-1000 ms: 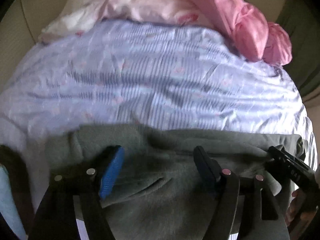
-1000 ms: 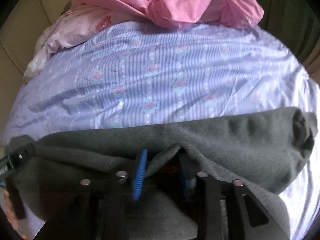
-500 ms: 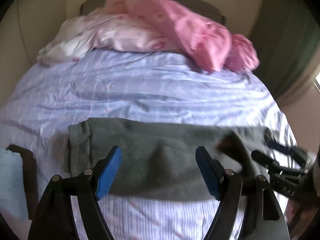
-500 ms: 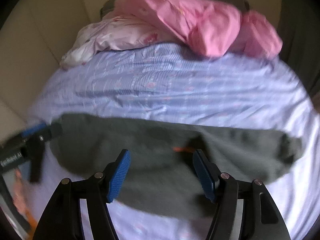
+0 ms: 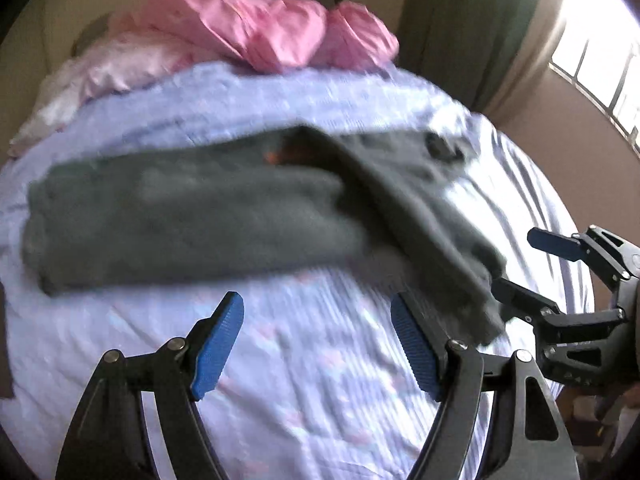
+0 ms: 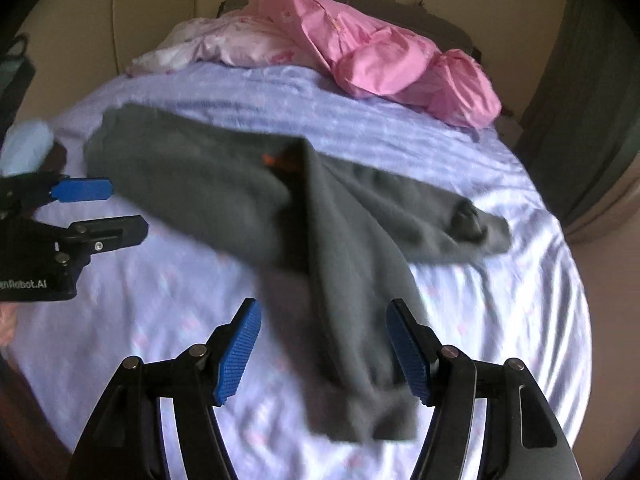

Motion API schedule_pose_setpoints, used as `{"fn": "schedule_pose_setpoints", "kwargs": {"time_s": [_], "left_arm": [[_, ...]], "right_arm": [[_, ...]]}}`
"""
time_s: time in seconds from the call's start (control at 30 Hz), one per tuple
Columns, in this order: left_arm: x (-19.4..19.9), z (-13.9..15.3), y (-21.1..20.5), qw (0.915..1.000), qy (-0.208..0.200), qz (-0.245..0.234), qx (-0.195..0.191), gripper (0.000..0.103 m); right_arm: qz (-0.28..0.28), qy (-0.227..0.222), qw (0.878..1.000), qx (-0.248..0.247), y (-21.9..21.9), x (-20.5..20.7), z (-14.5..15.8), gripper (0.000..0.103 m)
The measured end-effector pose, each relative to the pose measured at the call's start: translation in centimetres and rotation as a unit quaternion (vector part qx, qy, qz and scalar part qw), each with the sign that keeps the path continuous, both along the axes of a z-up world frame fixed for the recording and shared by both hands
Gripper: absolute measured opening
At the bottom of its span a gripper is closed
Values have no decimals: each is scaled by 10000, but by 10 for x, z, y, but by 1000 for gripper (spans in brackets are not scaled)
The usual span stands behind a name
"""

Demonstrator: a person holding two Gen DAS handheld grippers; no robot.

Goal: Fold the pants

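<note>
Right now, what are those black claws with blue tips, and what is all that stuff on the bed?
Those claws are two hand-held grippers that a person works, one in each hand. Each carries a camera looking out along its fingers, so there are two pictures. In the left camera's picture the left gripper stands open at the bottom, and the right gripper shows at the side. The other picture looks past the right gripper, also open and holding nothing. On the lilac striped bedsheet lie dark grey soft pants, one leg stretched toward the camera. At the far end sits a crumpled pink bedding pile. The job is folding the pants.
</note>
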State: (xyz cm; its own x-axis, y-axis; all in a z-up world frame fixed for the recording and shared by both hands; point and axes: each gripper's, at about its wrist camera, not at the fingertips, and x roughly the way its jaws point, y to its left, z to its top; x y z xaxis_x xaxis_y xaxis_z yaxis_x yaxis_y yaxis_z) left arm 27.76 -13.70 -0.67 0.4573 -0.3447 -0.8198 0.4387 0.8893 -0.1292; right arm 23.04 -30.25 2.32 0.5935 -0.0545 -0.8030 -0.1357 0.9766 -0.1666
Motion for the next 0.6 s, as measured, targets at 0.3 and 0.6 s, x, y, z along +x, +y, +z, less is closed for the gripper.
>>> {"fn": "schedule_pose_setpoints", "kwargs": {"time_s": [0.3,0.6], "left_arm": [[-30,-41,-29,9998,-61,5,169,75],[-25,-45,-28,9995,-204,22,258,75]], "right_arm": [[-25,53,9998,167,-22,-45,-63,65],[-385,348,9974,-494,-33,-30,-115,43]]}}
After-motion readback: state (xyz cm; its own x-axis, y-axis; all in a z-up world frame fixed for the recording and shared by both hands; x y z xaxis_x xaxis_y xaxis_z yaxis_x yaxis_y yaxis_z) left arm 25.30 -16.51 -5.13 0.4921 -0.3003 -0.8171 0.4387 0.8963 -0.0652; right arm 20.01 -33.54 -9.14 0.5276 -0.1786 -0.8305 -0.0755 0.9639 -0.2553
